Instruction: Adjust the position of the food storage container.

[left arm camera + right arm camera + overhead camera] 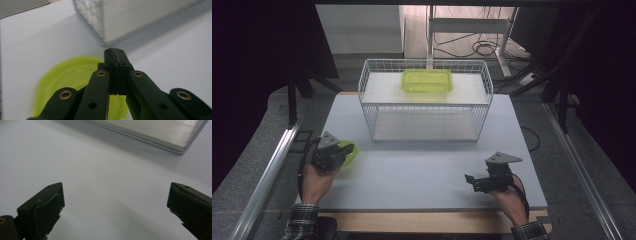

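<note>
A round yellow-green lid (pixel 351 154) sits at the table's left front, looking tilted up off the surface. My left gripper (pixel 341 154) is over it, jaws pressed together on the lid's right rim. In the left gripper view the shut jaws (pixel 115 53) lie across the lid (pixel 67 80), which spreads out below and to their left. A rectangular yellow-green container (pixel 427 80) rests on the top shelf of a white wire basket (pixel 371 92). My right gripper (pixel 472 181) stands open at the front right; its jaws (pixel 115 205) are wide apart over bare table.
The wire basket's corner (pixel 95 27) is just beyond the left jaws. Its lower shelf edge (pixel 160 137) lies ahead of the right gripper. A grey tabletop (pixel 422 165) stretches between both hands. Metal rails (pixel 267 175) run along the floor at both sides.
</note>
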The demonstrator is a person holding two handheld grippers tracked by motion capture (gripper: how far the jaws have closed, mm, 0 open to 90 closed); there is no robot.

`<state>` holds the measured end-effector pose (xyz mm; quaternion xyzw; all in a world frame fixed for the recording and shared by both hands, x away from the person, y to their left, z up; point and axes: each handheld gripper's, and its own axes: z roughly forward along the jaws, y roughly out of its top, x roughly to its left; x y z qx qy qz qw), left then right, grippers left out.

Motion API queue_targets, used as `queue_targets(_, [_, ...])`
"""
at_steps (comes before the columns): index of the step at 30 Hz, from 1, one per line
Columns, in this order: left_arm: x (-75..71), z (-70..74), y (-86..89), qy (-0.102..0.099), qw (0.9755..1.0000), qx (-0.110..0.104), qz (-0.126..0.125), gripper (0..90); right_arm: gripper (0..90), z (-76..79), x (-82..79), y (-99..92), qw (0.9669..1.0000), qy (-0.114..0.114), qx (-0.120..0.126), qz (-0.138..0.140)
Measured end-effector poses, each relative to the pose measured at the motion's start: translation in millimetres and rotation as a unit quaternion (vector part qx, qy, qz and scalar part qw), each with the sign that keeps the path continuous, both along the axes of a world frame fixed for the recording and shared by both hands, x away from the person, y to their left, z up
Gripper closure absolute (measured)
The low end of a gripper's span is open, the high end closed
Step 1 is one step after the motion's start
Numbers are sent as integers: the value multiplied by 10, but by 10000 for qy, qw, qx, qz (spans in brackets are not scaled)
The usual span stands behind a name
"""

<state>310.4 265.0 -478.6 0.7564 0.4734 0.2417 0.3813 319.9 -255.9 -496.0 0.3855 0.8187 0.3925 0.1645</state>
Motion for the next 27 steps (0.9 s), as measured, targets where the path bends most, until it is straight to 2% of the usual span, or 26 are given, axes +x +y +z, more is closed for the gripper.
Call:
queue_targets(2, [17,-6,104,0,9999,-26,153,900,16,-2,1,2,10000,9,-14,9])
queue_targets(3, [17,-6,104,0,9999,-26,153,900,16,-2,1,2,10000,9,-14,9])
queue_targets(4, [29,-21,200,-10,9995,-24,300,900,17,-1,2,3,10000,12,-17,15])
queue_targets(5, [29,-21,200,-10,9995,-24,300,900,17,-1,2,3,10000,12,-17,15])
queue_targets(6, [38,-36,292,-24,9991,-4,434,900,18,-1,3,3,10000,14,-22,18])
queue_targets(7, [38,-36,292,-24,9991,-4,434,900,18,-1,3,3,10000,14,-22,18])
queue_targets(8, [51,-49,380,-37,9983,54,583,900,19,-3,3,6,10000,21,-23,23])
queue_targets(9, [51,-49,380,-37,9983,54,583,900,19,-3,3,6,10000,21,-23,23])
queue_targets(11, [73,-77,507,-39,9966,52,819,900,20,-9,4,14,10000,19,-52,37])
queue_targets(13, [83,-94,543,-36,9960,43,896,900,21,-11,4,17,10000,19,-60,45])
queue_targets(14, [103,-134,600,2,9948,35,1015,900,22,-14,4,22,10000,26,-66,54])
queue_targets(17, [125,-188,630,76,9941,22,1082,900,22,-18,6,26,9999,29,-82,55])
queue_targets(18, [150,-249,637,165,9933,82,1143,900,23,-21,7,28,9999,26,-94,61])
queue_targets(20, [162,-278,636,219,9930,100,1154,900,24,-22,5,31,9999,39,-96,69])
queue_targets(22, [175,-327,617,312,9921,219,1193,900,26,-24,2,34,9999,58,-109,75])
queue_targets(27, [163,-340,555,350,9929,247,1112,900,29,-35,5,35,9998,68,-152,98])
